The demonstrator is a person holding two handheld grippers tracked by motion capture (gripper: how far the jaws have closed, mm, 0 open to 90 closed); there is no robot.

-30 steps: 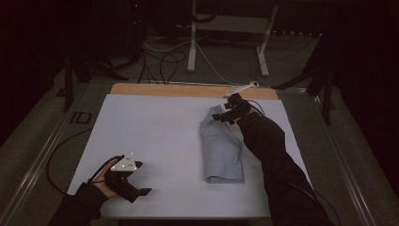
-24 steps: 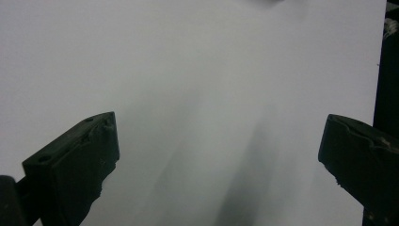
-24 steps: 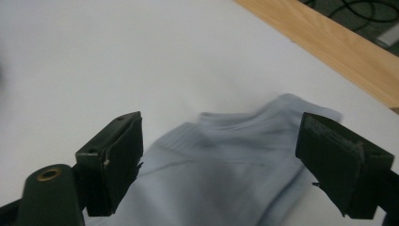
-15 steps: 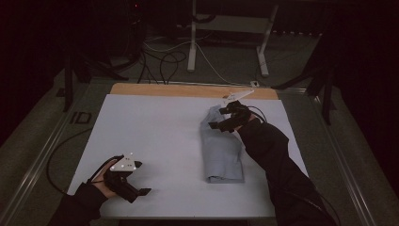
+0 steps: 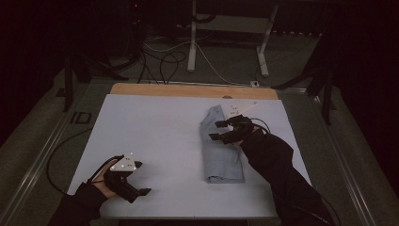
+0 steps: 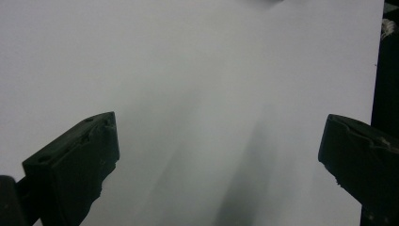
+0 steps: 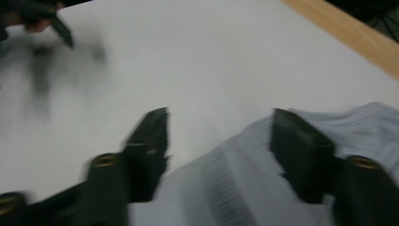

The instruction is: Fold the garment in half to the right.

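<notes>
— So, the right gripper (image 5: 216, 130): what can you make out?

— Its jaws stand spread over the folded pale-blue cloth (image 5: 221, 155), pinching nothing. In the right gripper view the picture is smeared, so whether the tips touch the fabric I cannot tell.

— Where does the cloth lie?

— On the right half of the white table sheet (image 5: 155, 136), long side running away from the person. A dark sleeve (image 5: 277, 165) covers its right edge.

— And the left gripper (image 5: 143, 193)?

— Held low near the front left corner, jaws wide apart, with bare sheet between them. The hand (image 5: 101, 181) is mostly hidden in shadow.

— Beyond the table?

— Dim floor, cables (image 5: 164, 59), a stand's legs (image 5: 193, 42)
</notes>
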